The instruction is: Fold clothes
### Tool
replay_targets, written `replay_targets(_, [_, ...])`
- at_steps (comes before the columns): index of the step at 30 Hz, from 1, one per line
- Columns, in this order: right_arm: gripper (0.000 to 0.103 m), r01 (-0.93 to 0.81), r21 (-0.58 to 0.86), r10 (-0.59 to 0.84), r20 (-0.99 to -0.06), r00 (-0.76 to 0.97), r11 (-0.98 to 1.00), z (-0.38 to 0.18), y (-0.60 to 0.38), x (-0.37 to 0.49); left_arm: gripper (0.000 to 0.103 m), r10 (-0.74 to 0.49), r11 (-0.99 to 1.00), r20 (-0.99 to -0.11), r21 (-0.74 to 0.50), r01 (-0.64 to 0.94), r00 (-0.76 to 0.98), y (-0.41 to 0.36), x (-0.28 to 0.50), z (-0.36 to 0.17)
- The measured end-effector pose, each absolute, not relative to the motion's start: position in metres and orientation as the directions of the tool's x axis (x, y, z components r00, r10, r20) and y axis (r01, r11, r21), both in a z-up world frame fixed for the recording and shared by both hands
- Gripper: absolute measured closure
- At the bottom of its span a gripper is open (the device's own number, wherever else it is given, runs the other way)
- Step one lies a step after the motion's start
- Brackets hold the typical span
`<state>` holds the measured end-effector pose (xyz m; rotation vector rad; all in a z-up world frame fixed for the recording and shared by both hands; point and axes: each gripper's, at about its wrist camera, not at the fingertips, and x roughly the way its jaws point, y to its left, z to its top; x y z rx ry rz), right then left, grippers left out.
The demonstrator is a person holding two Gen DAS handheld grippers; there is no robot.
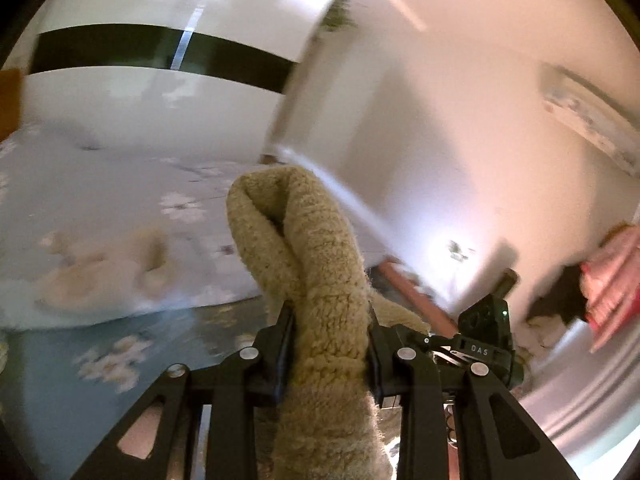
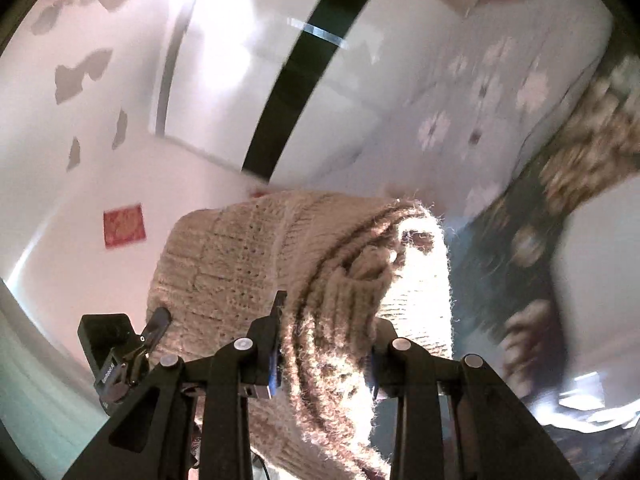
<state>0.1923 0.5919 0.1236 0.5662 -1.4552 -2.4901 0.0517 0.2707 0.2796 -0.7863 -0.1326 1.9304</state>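
Note:
A beige fuzzy knitted sweater [image 1: 312, 264] is held up in the air by both grippers. My left gripper [image 1: 328, 332] is shut on a bunched fold of it that sticks up between the fingers. My right gripper [image 2: 324, 340] is shut on another thick ribbed part of the sweater [image 2: 280, 264], which drapes over and fills the middle of the right wrist view. The rest of the garment hangs below, out of sight. Another pale garment [image 1: 100, 276] lies on the bed, blurred.
A bed with a light blue flowered sheet [image 1: 120, 184] lies below left. A white and black wardrobe [image 1: 160, 52] stands behind it. A dark patterned blanket [image 2: 560, 240] is at the right. Pink cloth [image 1: 612, 276] lies at the far right.

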Motion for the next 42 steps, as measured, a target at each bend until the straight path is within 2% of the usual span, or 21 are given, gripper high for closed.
replay_targets(6, [0.071, -0.129, 0.826, -0.141, -0.243, -0.960, -0.548, 0.174, 0.677, 0.289, 0.071, 0.895, -0.299, -0.438, -0.455, -0.839, -0.081, 0.393, 0.078, 0.307])
replay_targets(11, [0.071, -0.240, 0.778, 0.029, -0.275, -0.961, -0.581, 0.211, 0.727, 0.358, 0.071, 0.918, -0.142, -0.386, -0.533, -0.834, 0.091, 0.474, 0.100, 0.318])
replay_targets(16, [0.070, -0.334, 0.753, 0.113, -0.331, -0.937, -0.567, 0.211, 0.757, 0.377, 0.071, 0.905, -0.121, -0.386, -0.640, -0.759, 0.181, 0.509, 0.093, 0.266])
replay_targets(20, [0.070, -0.416, 0.741, 0.067, -0.452, -0.889, -0.528, 0.154, 0.770, 0.348, 0.071, 0.864, -0.223, -0.471, -0.674, -0.705, 0.177, 0.517, 0.079, 0.178])
replay_targets(25, [0.070, -0.554, 0.734, -0.060, -0.622, -0.781, -0.393, 0.031, 0.776, 0.293, 0.071, 0.793, -0.368, -0.575, -0.713, -0.597, 0.199, 0.503, 0.062, 0.060])
replay_targets(28, [0.069, -0.543, 0.776, -0.101, -0.598, -0.795, -0.321, -0.009, 0.784, 0.289, 0.071, 0.819, -0.371, -0.523, -0.798, -0.475, 0.238, 0.481, 0.048, 0.016])
replay_targets(31, [0.069, -0.520, 0.785, -0.111, -0.581, -0.806, -0.338, -0.012, 0.792, 0.288, 0.070, 0.841, -0.364, -0.485, -0.836, -0.410, 0.241, 0.474, 0.039, 0.001])
replay_targets(37, [0.066, -0.528, 0.801, -0.110, -0.573, -0.812, -0.282, -0.031, 0.795, 0.295, 0.067, 0.815, -0.399, -0.526, -0.814, -0.421, 0.244, 0.488, 0.038, -0.017])
replay_targets(40, [0.065, -0.531, 0.798, -0.105, -0.577, -0.810, -0.286, -0.024, 0.793, 0.300, 0.066, 0.810, -0.396, -0.533, -0.804, -0.444, 0.244, 0.485, 0.042, -0.003])
replay_targets(42, [0.062, -0.551, 0.767, -0.086, -0.606, -0.791, -0.330, -0.010, 0.792, 0.301, 0.063, 0.790, -0.408, -0.569, -0.767, -0.496, 0.230, 0.486, 0.043, 0.008])
